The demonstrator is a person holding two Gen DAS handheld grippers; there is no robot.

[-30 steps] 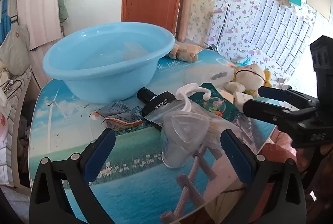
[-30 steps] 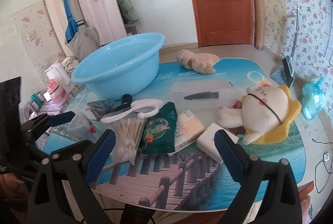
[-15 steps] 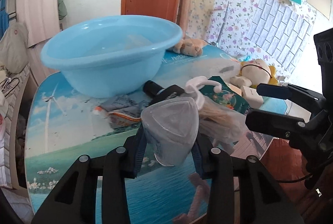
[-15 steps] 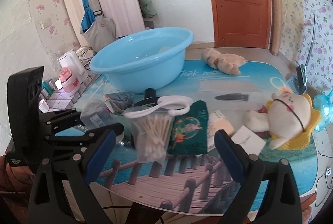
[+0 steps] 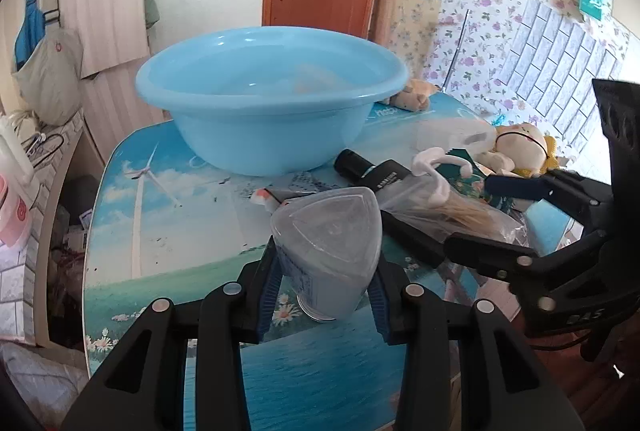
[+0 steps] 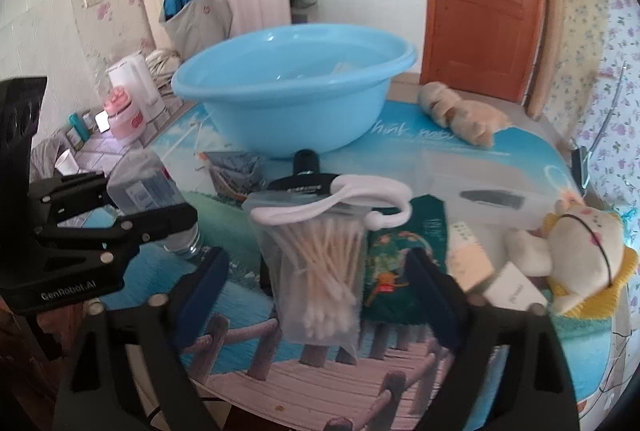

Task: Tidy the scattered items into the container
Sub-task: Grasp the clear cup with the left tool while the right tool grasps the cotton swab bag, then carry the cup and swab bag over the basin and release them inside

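A light blue basin [image 5: 272, 103] [image 6: 296, 99] stands at the back of the table. My left gripper [image 5: 325, 267] is shut on a clear plastic jar [image 5: 326, 251] with a rounded triangular lid, held tilted just above the table; the right wrist view shows that jar [image 6: 148, 187] at the left. My right gripper [image 6: 318, 285] is open, its fingers on either side of a clear bag of cotton swabs [image 6: 320, 271] [image 5: 452, 207] lying near the front edge. A white hook clip [image 6: 332, 199] lies across the bag's top.
Between basin and bag lie a black tube [image 6: 306, 161] and a crumpled wrapper [image 6: 234, 171]. A green packet [image 6: 400, 259], small white box [image 6: 516, 289], clear case [image 6: 492, 195], yellow plush toy [image 6: 576, 251] and brown plush [image 6: 460, 115] fill the right side.
My left gripper closed on the jar and raised it off the table. My right gripper moved in over the cotton swab bag, its fingers now straddling it.
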